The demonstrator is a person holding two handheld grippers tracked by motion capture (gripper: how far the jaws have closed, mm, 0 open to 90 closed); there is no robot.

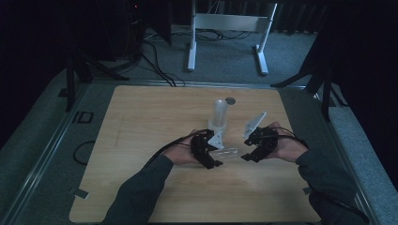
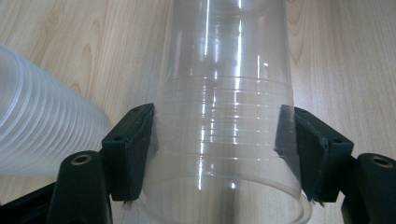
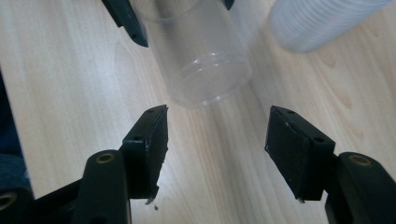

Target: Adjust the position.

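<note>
The left gripper (image 2: pixel 217 154) clamps both jaws against a clear plastic cup (image 2: pixel 224 116) lying on its side near the middle of the wooden table (image 1: pixel 141 140). The right gripper (image 3: pixel 217 144) stands just right of the cup's base, jaws apart and empty. A stack of cups (image 1: pixel 218 115) stands just beyond.

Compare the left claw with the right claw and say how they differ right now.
The left claw is shut on the clear plastic cup, its pads pressing both walls; the right claw stands open with bare wood between its pads. The left claw holds the cup near its rim; the right claw sits just short of the cup's base. Both are black, two-jawed and low over the wooden table.
</note>
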